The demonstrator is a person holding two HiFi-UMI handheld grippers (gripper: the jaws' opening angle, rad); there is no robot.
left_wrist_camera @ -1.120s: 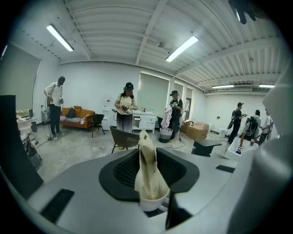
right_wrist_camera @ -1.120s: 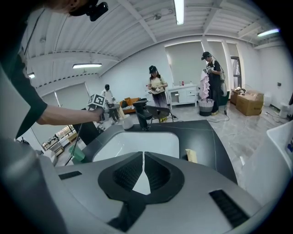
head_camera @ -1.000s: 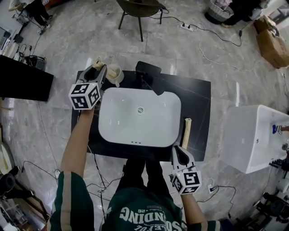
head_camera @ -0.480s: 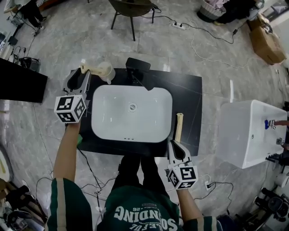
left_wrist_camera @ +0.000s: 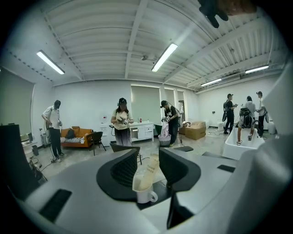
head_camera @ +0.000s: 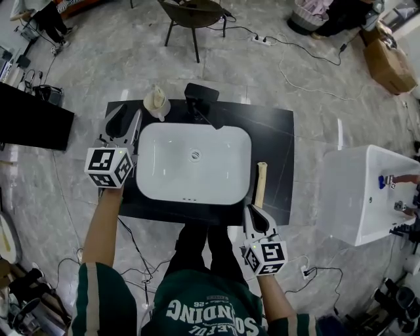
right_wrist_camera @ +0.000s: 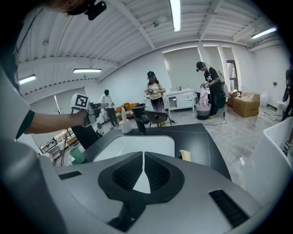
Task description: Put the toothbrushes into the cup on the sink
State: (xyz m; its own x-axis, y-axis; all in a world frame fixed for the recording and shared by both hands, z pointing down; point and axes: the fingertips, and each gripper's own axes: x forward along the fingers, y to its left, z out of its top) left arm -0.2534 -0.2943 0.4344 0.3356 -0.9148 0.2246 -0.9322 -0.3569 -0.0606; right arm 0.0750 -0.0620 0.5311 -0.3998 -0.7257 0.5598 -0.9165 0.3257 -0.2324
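A white cup [head_camera: 158,105] stands at the counter's far left corner, and a cream toothbrush pack [head_camera: 156,96] sticks up out of it. My left gripper [head_camera: 126,121] is open and empty, off the cup's near left. In the left gripper view the cup [left_wrist_camera: 146,195] and its pack [left_wrist_camera: 149,172] show beyond the open left gripper [left_wrist_camera: 147,155], apart from the pads. A second cream toothbrush pack [head_camera: 260,184] lies on the black counter [head_camera: 275,151], right of the basin. My right gripper [head_camera: 258,220] is shut and empty just short of it; the right gripper view shows the right gripper [right_wrist_camera: 143,157] and this pack [right_wrist_camera: 185,155].
A white basin [head_camera: 195,164] fills the middle of the counter, and a black faucet [head_camera: 200,98] stands behind it next to the cup. A white tub [head_camera: 367,190] stands to the right. Behind the sink is a chair [head_camera: 197,10]. Cables lie on the floor.
My left gripper has drawn back from the cup toward me. The toothbrush pack that was at its tips now stands in the cup. The right gripper has stayed put.
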